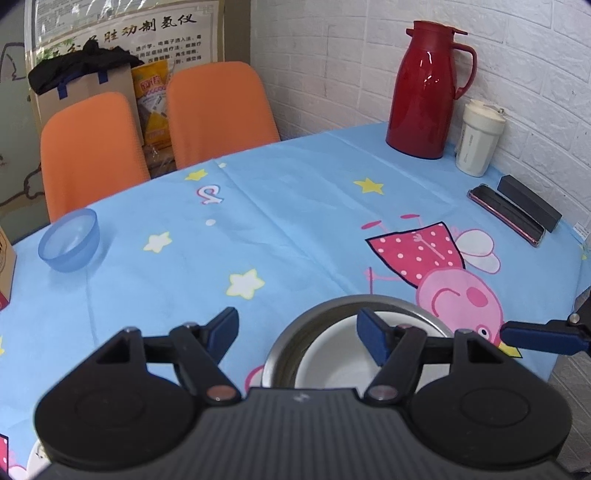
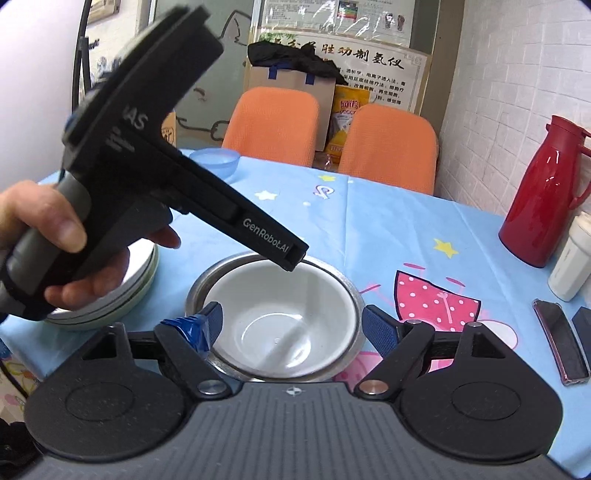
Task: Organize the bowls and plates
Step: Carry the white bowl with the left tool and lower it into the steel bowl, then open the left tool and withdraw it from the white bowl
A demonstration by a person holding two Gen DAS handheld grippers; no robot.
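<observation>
With both the left gripper and right gripper spread empty over the white bowl nested in the steel bowl, fetch the blue bowl by its rim, lowering it squarely.

On my left tool, the body reads "GenRobot.AI" in white along its lower edge, with the letters "AS" higher up. The poster on the wall behind the chairs carries large Chinese characters, "胜功制氢仪" among them; its smaller lines are too fine to read.
</observation>
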